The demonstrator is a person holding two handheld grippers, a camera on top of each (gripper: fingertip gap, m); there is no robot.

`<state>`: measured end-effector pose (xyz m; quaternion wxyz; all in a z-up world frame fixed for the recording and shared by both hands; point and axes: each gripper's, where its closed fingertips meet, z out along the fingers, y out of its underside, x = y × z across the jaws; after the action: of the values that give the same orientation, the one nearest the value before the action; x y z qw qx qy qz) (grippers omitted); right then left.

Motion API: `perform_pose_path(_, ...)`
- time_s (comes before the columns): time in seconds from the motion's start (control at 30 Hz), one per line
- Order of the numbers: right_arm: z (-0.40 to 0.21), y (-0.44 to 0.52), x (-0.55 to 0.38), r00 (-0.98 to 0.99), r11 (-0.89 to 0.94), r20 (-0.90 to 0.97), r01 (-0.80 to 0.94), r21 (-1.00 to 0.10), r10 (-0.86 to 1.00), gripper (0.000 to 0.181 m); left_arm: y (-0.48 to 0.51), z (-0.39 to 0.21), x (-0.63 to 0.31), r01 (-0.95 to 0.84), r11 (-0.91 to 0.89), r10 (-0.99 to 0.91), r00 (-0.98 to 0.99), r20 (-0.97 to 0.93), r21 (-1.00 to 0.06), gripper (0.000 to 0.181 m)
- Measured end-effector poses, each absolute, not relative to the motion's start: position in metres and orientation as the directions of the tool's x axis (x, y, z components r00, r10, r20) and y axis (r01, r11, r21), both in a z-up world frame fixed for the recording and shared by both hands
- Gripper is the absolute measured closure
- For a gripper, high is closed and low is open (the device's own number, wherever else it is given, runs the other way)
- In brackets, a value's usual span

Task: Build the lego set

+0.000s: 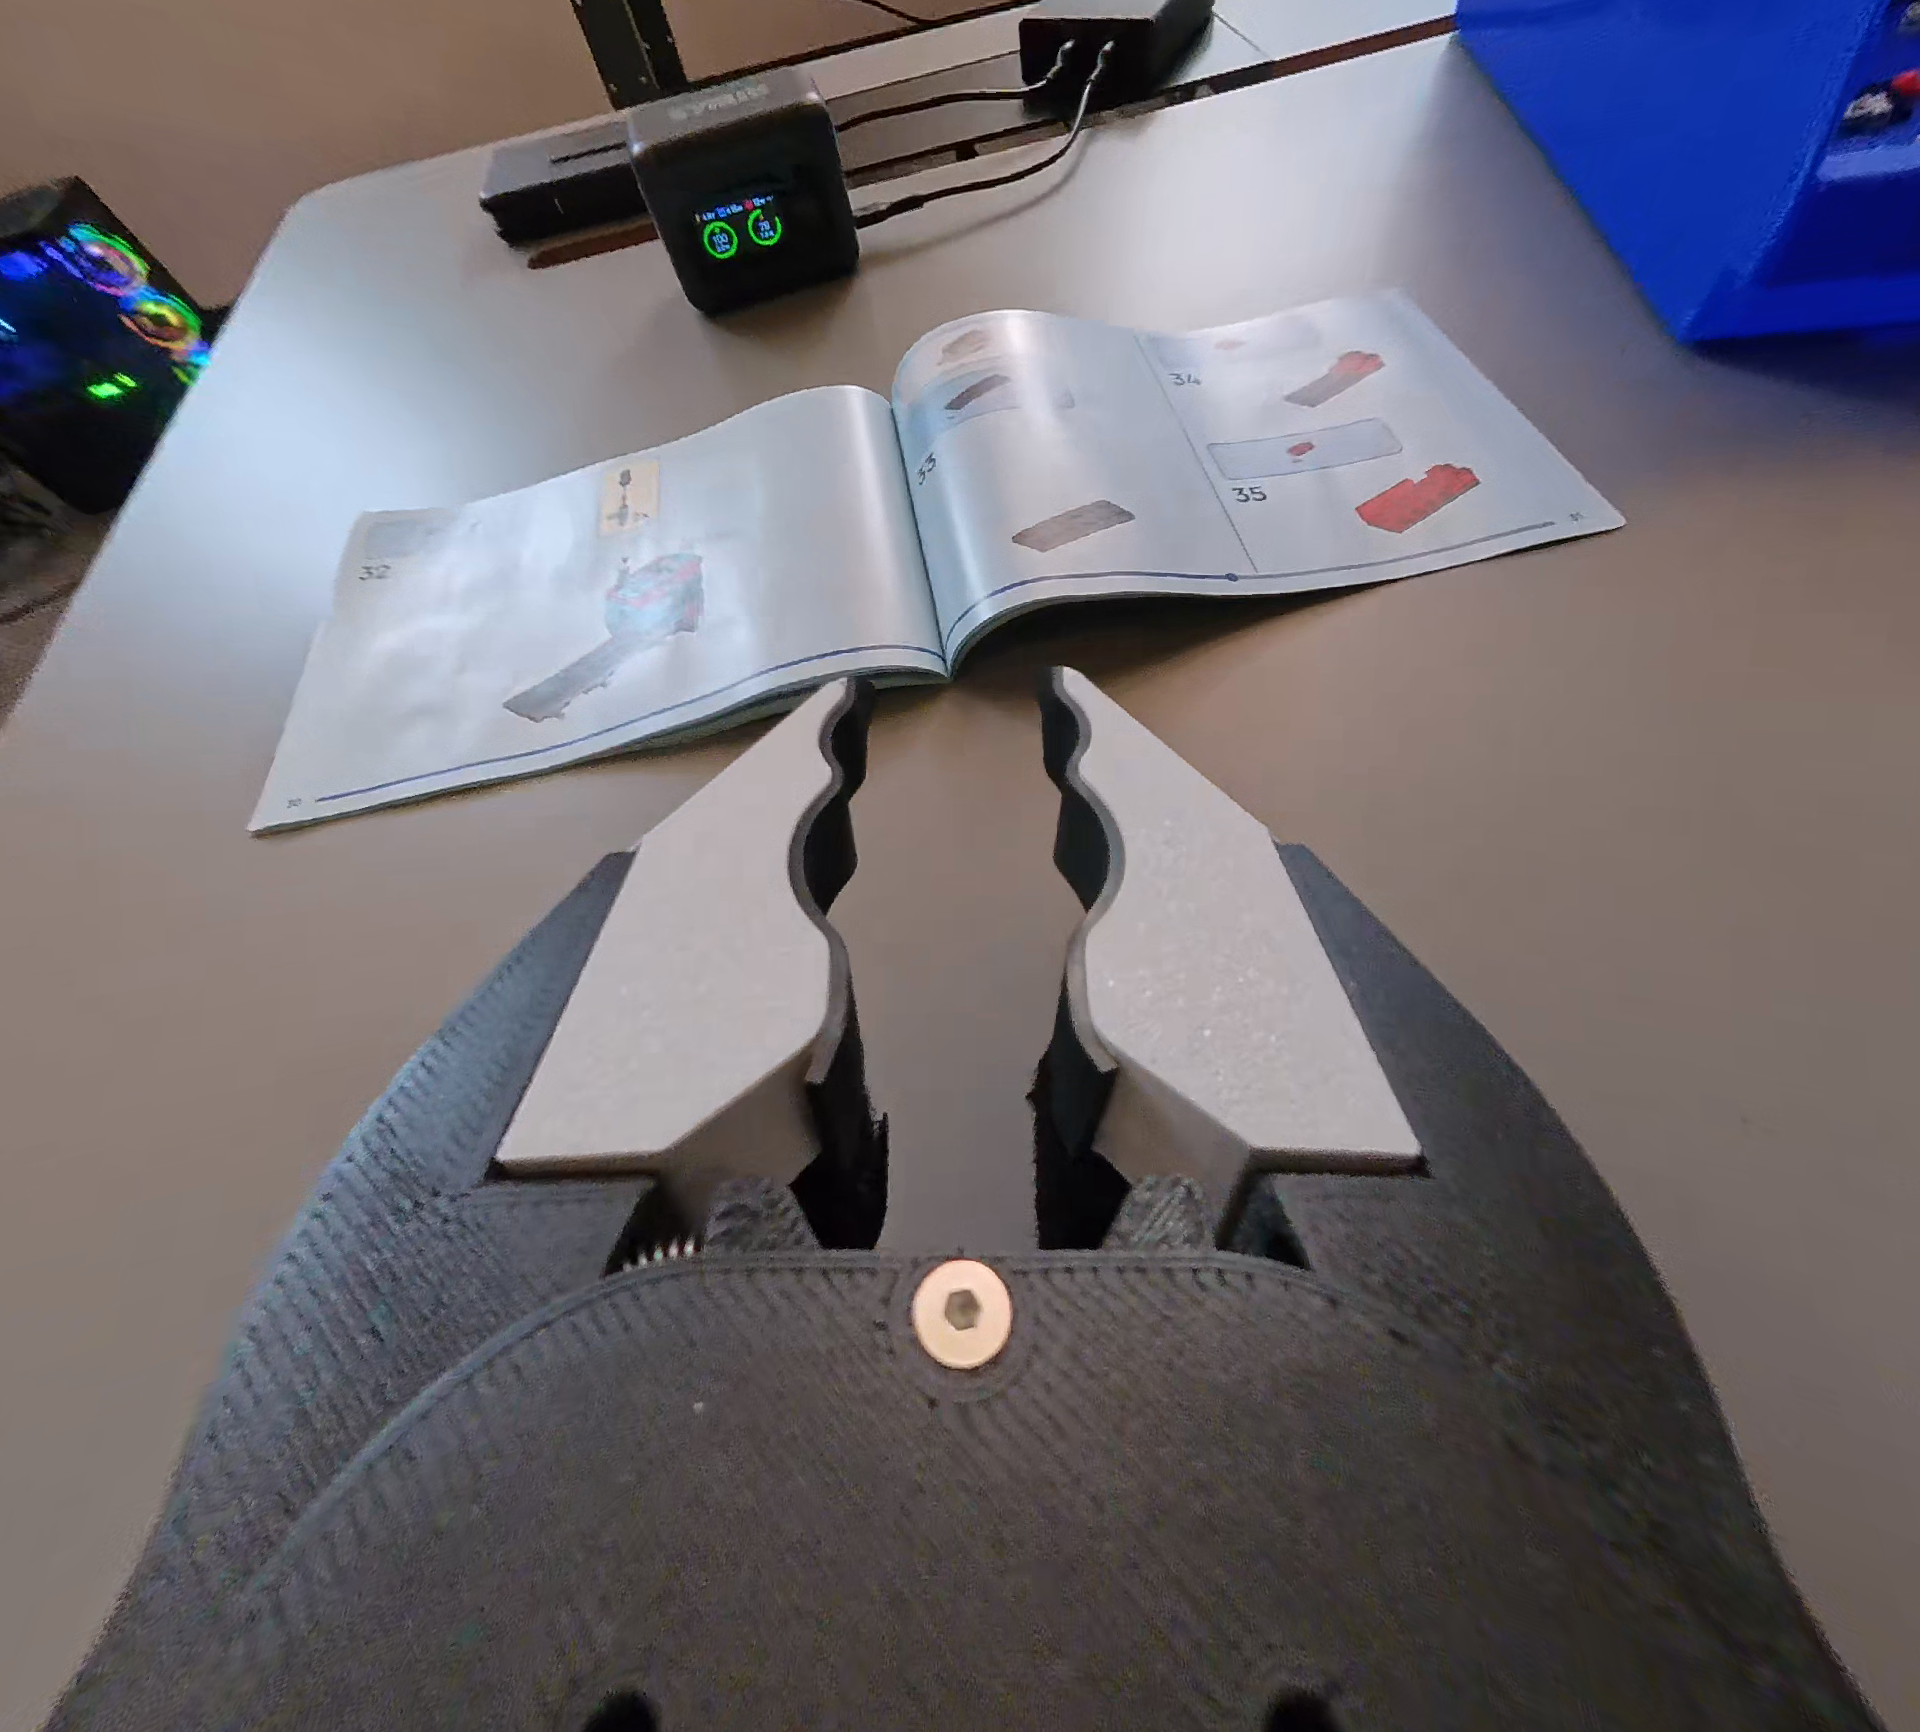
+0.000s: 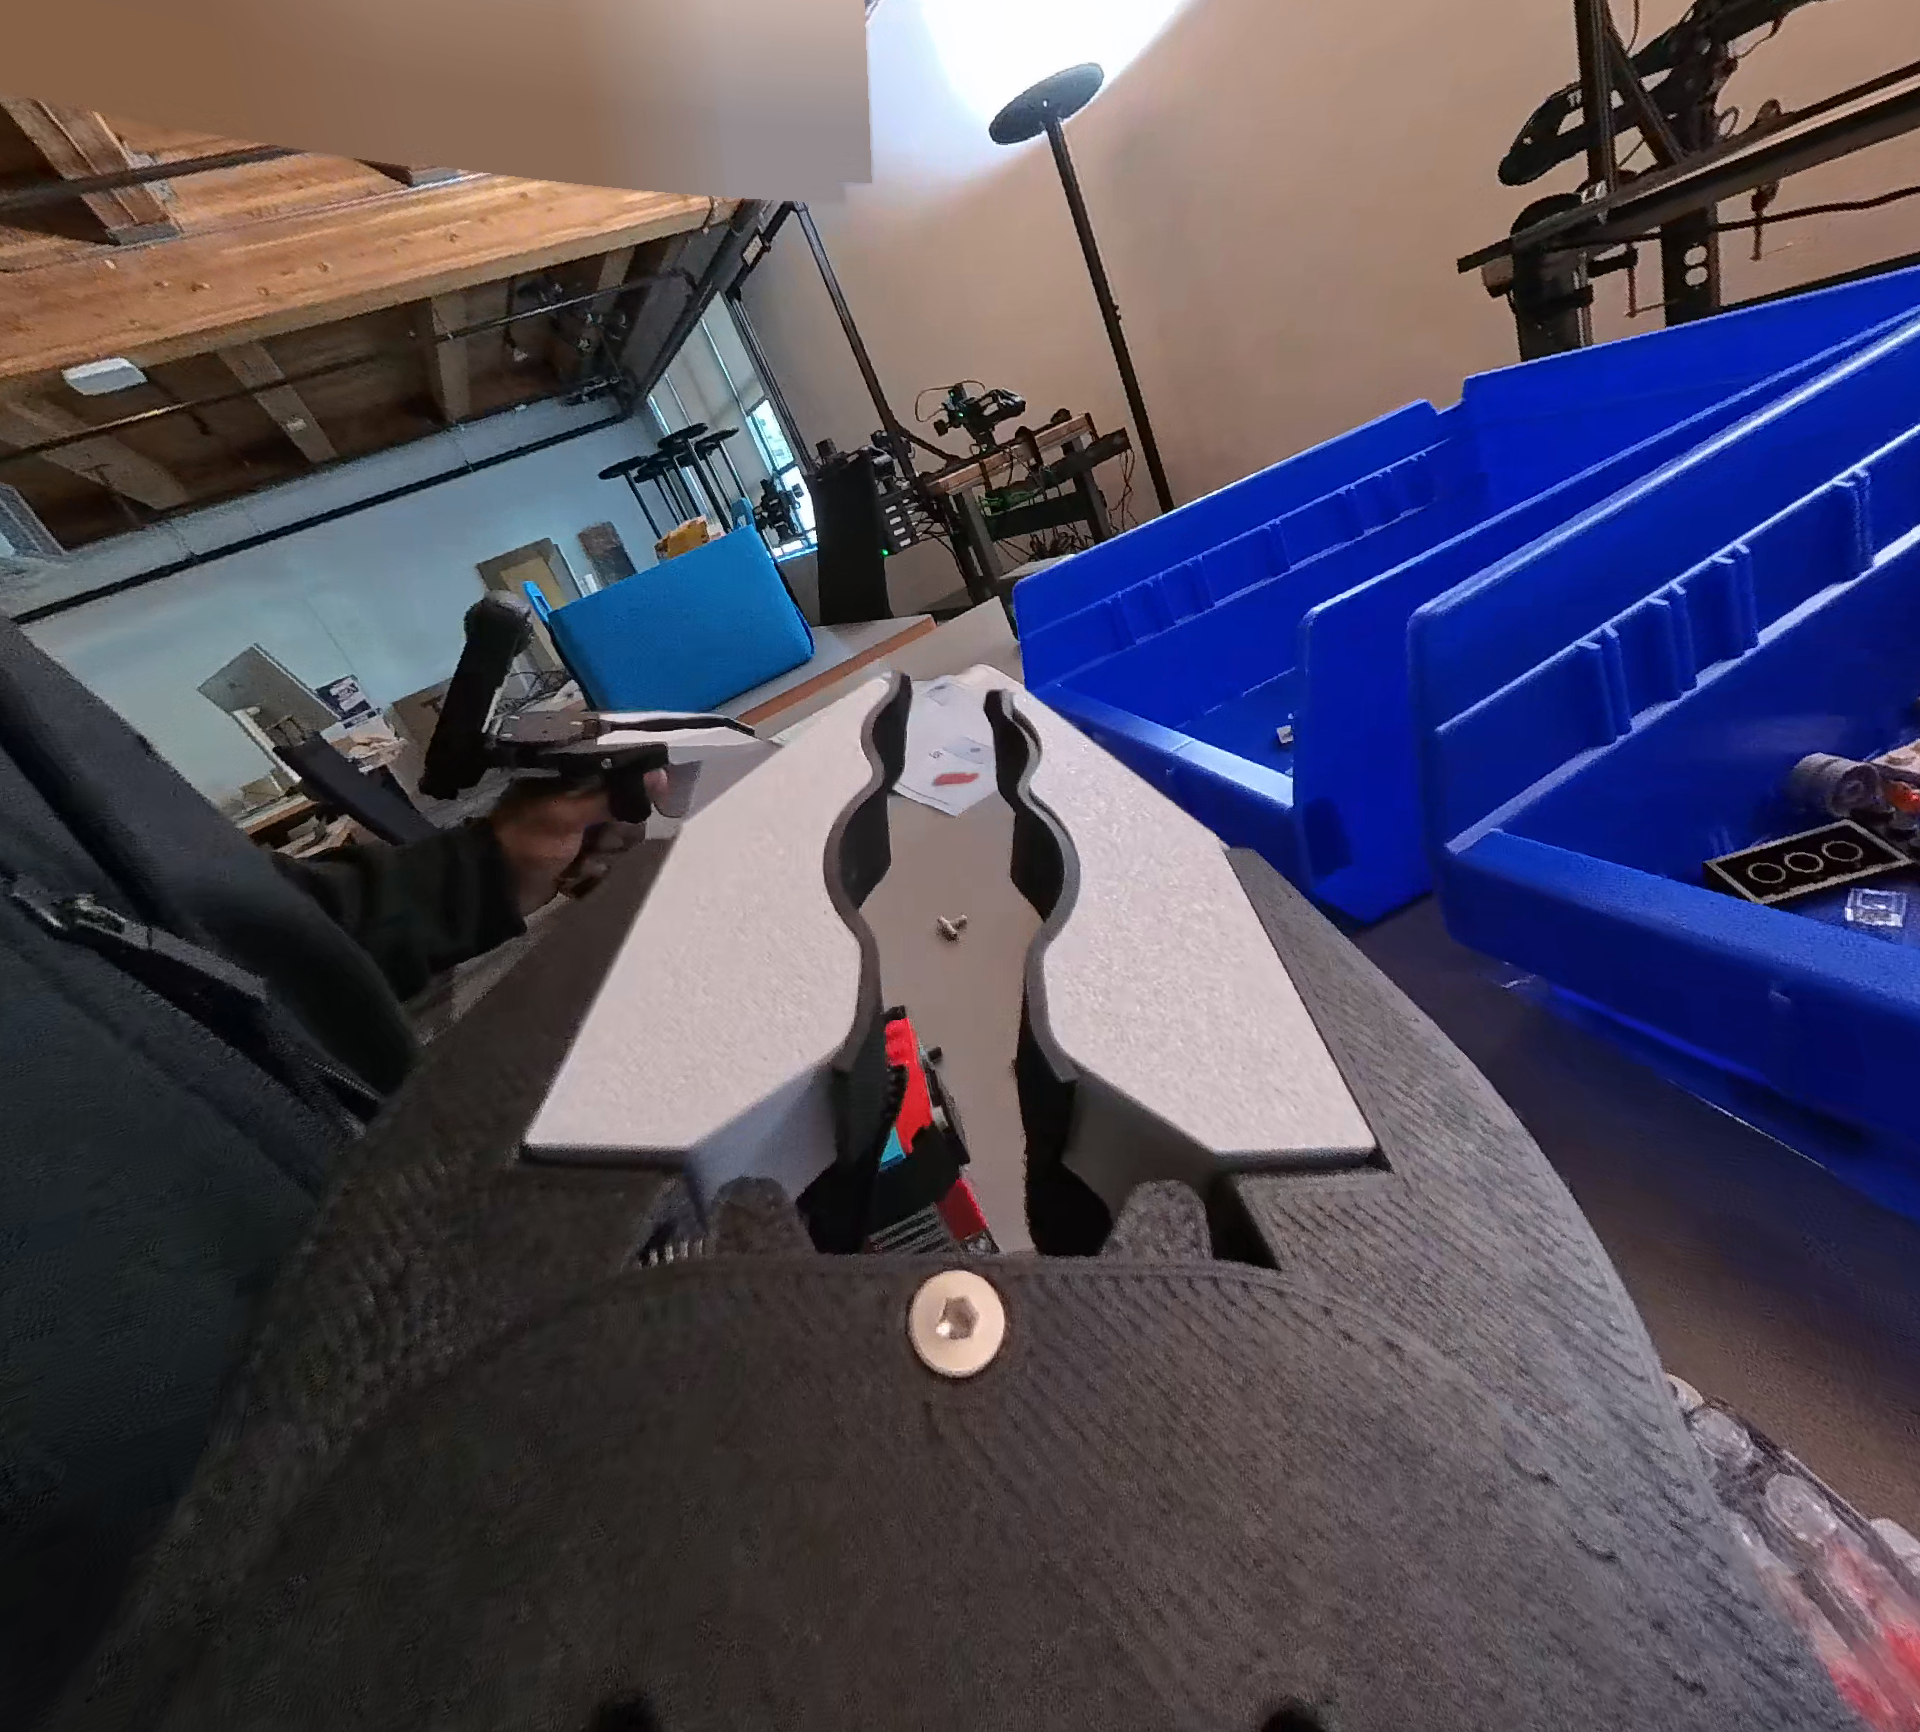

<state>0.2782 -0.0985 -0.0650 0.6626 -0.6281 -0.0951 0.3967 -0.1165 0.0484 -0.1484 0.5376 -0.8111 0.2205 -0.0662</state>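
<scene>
1. Now we are at a reading step, as we judge it: the left gripper (image 1: pixel 951 695) hovers just before the open instruction booklet (image 1: pixel 935 539), and its jaws stand apart with nothing between them.
2. We see the right gripper (image 2: pixel 948 706) with its jaws parted too. Nothing is clamped between its tips.
3. Under the right gripper, nearer to us than the booklet, a partly built lego model (image 2: pixel 914 1132) in red, black and a little blue lies on the grey table (image 1: pixel 1558 851). We cannot tell if the finger touches it.
4. A small pale loose piece (image 2: pixel 951 924) lies on the table between the model and the booklet.
5. To the right of the booklet stand the blue plastic bins (image 2: pixel 1558 643). Inside one of them we see a black flat plate with ring marks (image 2: pixel 1808 861) and a small clear tile (image 2: pixel 1875 911).
6. We think the next move calls for finding the piece that the page shows, probably in the bins, and taking it with a narrow, careful grip.
7. The booklet pages are glossy and curve up at the spine. The gripper fingers are matte grey with wavy dark inner pads, and the bodies are rough black printed plastic. The bins are smooth and ribbed.
</scene>
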Motion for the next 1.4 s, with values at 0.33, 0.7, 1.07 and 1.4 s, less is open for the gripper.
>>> perform_pose_path(0.33, -0.074, -0.090, 0.272, 0.691, -0.144, -0.372, -0.365, -0.920, 0.620, 0.165, 0.050, -0.145, -0.123, -0.090, -0.396, -0.456, 0.883, 0.110, -0.914, 0.147)
perform_pose_path(0.7, -0.078, -0.086, 0.270, 0.695, -0.168, -0.379, -0.354, -0.920, 0.611, 0.167, 0.049, -0.147, -0.120, -0.114, -0.399, -0.471, 0.877, 0.097, -0.910, 0.147)
perform_pose_path(1.07, -0.078, -0.086, 0.270, 0.694, -0.173, -0.383, -0.355, -0.919, 0.609, 0.167, 0.050, -0.150, -0.119, -0.127, -0.410, -0.469, 0.879, 0.089, -0.903, 0.147)
perform_pose_path(1.4, -0.081, -0.083, 0.271, 0.706, -0.187, -0.390, -0.350, -0.918, 0.591, 0.169, 0.050, -0.151, -0.118, -0.142, -0.413, -0.470, 0.879, 0.077, -0.900, 0.147)
